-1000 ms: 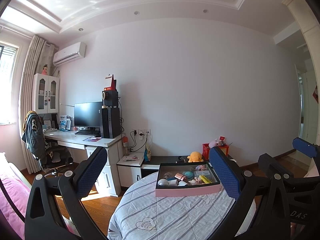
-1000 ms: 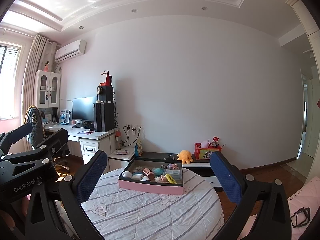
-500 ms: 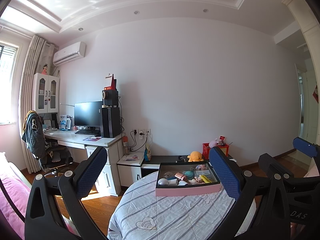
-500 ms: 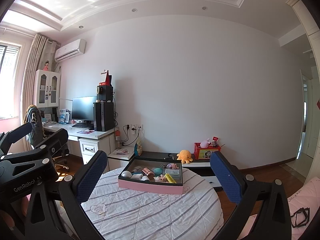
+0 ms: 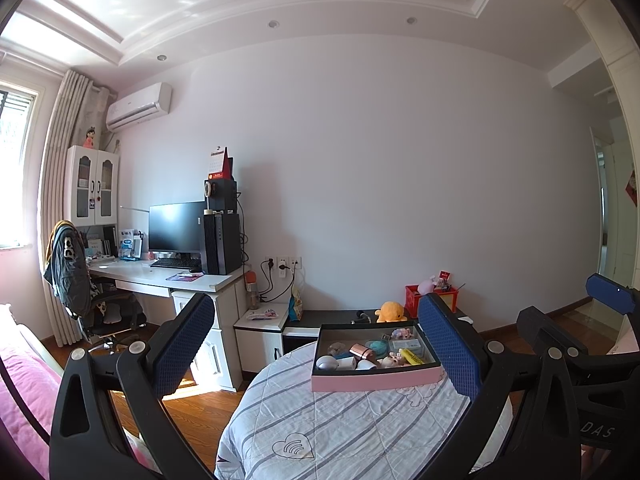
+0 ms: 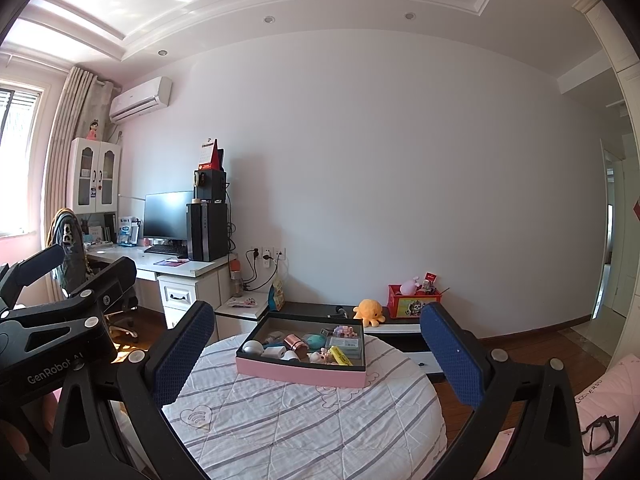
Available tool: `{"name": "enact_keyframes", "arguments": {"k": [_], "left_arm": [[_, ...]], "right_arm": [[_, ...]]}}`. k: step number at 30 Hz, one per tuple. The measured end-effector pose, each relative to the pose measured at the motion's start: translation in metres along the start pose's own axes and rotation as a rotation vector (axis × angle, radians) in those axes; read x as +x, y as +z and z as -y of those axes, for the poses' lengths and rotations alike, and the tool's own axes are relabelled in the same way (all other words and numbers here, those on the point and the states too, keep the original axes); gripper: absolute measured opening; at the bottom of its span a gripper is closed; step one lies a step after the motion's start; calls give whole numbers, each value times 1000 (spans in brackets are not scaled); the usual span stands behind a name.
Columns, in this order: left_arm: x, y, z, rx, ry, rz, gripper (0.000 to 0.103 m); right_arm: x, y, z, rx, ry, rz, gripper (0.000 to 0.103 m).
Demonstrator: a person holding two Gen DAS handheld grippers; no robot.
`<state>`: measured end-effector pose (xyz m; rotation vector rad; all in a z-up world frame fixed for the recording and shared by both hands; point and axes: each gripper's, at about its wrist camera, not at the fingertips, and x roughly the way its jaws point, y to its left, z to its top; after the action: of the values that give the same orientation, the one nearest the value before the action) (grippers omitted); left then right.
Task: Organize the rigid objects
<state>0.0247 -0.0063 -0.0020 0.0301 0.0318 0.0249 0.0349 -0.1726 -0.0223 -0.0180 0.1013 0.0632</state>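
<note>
Through the left wrist view: left gripper [image 5: 316,354] held above a round table [image 5: 340,432] draped in a grey-striped quilted cover, jaws spread wide and holding nothing, blue-padded fingers [image 5: 182,346] framing the scene from either side. Ahead, at the far part of the tabletop, a shallow pink box [image 5: 376,378] with a dark inner wall, filled with small rigid items: a grey egg-shaped piece [image 5: 327,363], a copper-coloured cylinder [image 5: 361,351], a teal round object [image 5: 376,346], a yellow marker [image 5: 412,356], a small pink figurine [image 5: 391,359]. Well apart from both pads, none touched. At the right edge, part of the other tool's black frame with a blue pad. Beyond the table, a white desk [image 5: 160,278] with a monitor and a tower PC, and an orange plush [image 5: 390,311] on a low dark shelf against the wall. Through the right wrist view: right gripper [image 6: 316,354] likewise parted wide and empty, hovering over the same striped cover [image 6: 304,420]. Same pink box [image 6: 300,372] lying ahead between the two pads, clear of both, contents unsorted inside. Left tool's black body visible at the left edge. A red bin [image 6: 412,306] of toys beside the orange plush [image 6: 370,312] by the wall.
</note>
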Motion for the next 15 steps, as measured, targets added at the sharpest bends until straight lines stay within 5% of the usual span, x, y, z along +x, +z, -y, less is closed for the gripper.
{"name": "enact_keyframes", "arguments": {"k": [15], "left_arm": [[0,1,0,0,0,-2,103]], "right_arm": [[0,-2,0,-2,0,-4,103]]}}
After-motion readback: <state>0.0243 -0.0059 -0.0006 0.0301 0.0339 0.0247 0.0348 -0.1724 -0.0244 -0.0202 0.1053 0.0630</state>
